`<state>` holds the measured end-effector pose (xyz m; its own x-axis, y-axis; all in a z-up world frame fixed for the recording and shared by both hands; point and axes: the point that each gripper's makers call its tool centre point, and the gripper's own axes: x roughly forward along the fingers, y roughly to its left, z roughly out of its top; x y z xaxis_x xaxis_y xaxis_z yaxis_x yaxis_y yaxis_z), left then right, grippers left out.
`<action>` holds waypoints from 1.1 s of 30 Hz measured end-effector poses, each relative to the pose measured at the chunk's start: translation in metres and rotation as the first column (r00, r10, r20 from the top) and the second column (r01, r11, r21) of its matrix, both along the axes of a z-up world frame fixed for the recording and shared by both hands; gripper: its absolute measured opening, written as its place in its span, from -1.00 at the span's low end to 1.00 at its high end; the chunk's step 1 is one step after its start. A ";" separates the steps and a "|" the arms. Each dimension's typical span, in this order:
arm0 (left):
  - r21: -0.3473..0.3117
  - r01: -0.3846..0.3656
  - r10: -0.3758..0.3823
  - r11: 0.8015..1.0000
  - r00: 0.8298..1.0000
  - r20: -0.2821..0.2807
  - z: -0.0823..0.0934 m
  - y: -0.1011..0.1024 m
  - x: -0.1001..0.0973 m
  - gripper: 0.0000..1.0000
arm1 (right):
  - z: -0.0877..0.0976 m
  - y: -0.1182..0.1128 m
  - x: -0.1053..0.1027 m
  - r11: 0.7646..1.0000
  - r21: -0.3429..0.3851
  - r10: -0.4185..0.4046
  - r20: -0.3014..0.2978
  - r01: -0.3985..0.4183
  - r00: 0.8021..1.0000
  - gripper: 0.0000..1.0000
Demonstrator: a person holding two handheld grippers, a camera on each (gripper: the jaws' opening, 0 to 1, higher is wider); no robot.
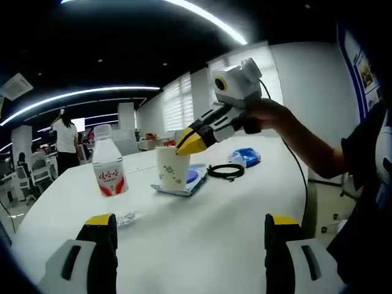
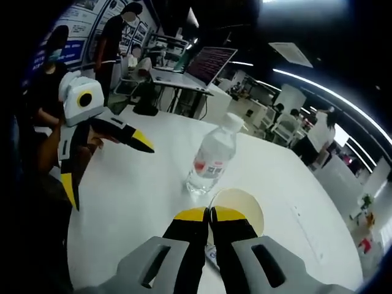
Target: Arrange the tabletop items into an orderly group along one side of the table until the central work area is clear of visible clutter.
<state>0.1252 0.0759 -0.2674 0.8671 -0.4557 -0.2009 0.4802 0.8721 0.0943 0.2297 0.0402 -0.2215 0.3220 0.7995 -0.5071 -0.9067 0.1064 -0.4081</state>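
A white paper cup (image 1: 172, 169) stands mid-table on a blue and white flat pack (image 1: 194, 179). My right gripper (image 1: 187, 142), held by a hand, comes in from the right and its yellow tips pinch the cup's rim. In the right gripper view that gripper (image 2: 209, 214) is shut on the near rim of the cup (image 2: 242, 211). A clear water bottle (image 1: 109, 168) with a red label stands left of the cup; it also shows as the bottle (image 2: 211, 160) just beyond the cup. My left gripper (image 1: 191, 222) is open and empty, low over the near table, and appears as the left gripper (image 2: 107, 164).
A coiled black cable (image 1: 226, 171) and a blue packet (image 1: 245, 156) lie right of the cup. The white table (image 1: 202, 239) curves off at its right edge. An open laptop (image 2: 211, 64) sits on a far desk. People stand in the background (image 1: 64, 138).
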 end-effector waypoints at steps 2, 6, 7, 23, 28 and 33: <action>0.002 -0.004 0.004 1.000 1.000 -0.003 -0.001 0.002 -0.001 1.00 | -0.002 0.003 -0.001 1.000 -0.001 0.005 -0.003 -0.005 1.000 -1.00; 0.004 -0.011 0.011 1.000 1.000 -0.005 -0.002 0.007 -0.004 1.00 | -0.009 0.008 -0.005 1.000 -0.009 0.009 -0.005 -0.009 1.000 -1.00; 0.005 -0.013 0.013 1.000 1.000 -0.005 -0.002 0.008 -0.004 1.00 | -0.010 0.008 -0.005 1.000 -0.011 0.009 -0.004 -0.009 1.000 -1.00; 0.002 -0.017 0.017 1.000 1.000 -0.006 -0.002 0.015 -0.008 1.00 | -0.033 0.020 0.006 0.997 -0.080 -0.002 0.036 0.005 0.999 -1.00; 0.004 -0.023 0.023 1.000 1.000 -0.015 -0.006 0.018 -0.009 1.00 | -0.039 0.020 0.008 0.995 -0.098 -0.006 0.046 0.010 0.999 -1.00; 0.005 -0.030 0.030 1.000 0.999 -0.022 -0.009 0.020 -0.011 1.00 | -0.037 0.023 0.011 0.995 -0.095 -0.011 0.054 0.016 0.998 -1.00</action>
